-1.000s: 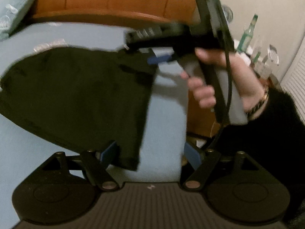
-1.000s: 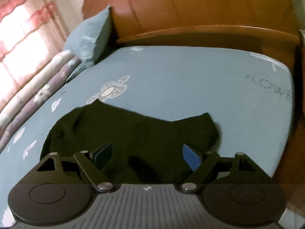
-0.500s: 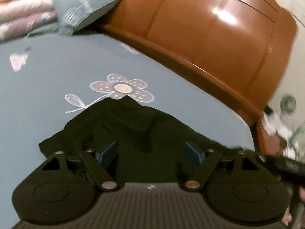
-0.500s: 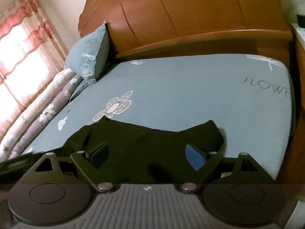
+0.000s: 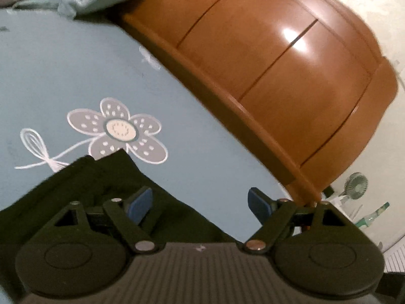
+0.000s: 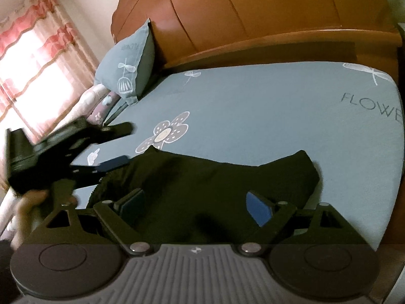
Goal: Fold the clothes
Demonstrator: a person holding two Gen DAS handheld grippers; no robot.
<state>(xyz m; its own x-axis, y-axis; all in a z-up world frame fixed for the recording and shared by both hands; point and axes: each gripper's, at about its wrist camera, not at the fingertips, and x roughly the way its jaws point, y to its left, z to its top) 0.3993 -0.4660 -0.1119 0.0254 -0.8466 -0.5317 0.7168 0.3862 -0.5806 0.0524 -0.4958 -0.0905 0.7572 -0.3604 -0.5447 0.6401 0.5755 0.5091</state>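
We're mid-fold: the black garment (image 6: 215, 177) lies flat on the blue sheet (image 6: 253, 106), near edge of the bed, its far tip touching the printed flower (image 6: 164, 133).

Left gripper (image 5: 200, 204): jaws opening, nothing pinched. Its left pad sits over the garment's right edge, its right pad over bare sheet. Right gripper (image 6: 195, 204): spread wide above the middle of the cloth, pinching nothing.

Risks, as we judge them:
- Black cloth, dim light, so edges and layers are hard to read. We could grab one layer or a mid-panel bunch rather than a corner, and the fold skews.
- The garment sits close to the near right edge of the mattress, so a drag that way could slide it off.
- Closing too deep could pinch the sheet along with the cloth and lift both.
- The left gripper comes in from the left near the right one, so they could collide over the garment.

Count: one garment, two grippers, one pillow (image 6: 126, 65), one wooden headboard (image 6: 253, 12), one rolled quilt (image 6: 101, 103) far left, one curtain (image 6: 38, 58).
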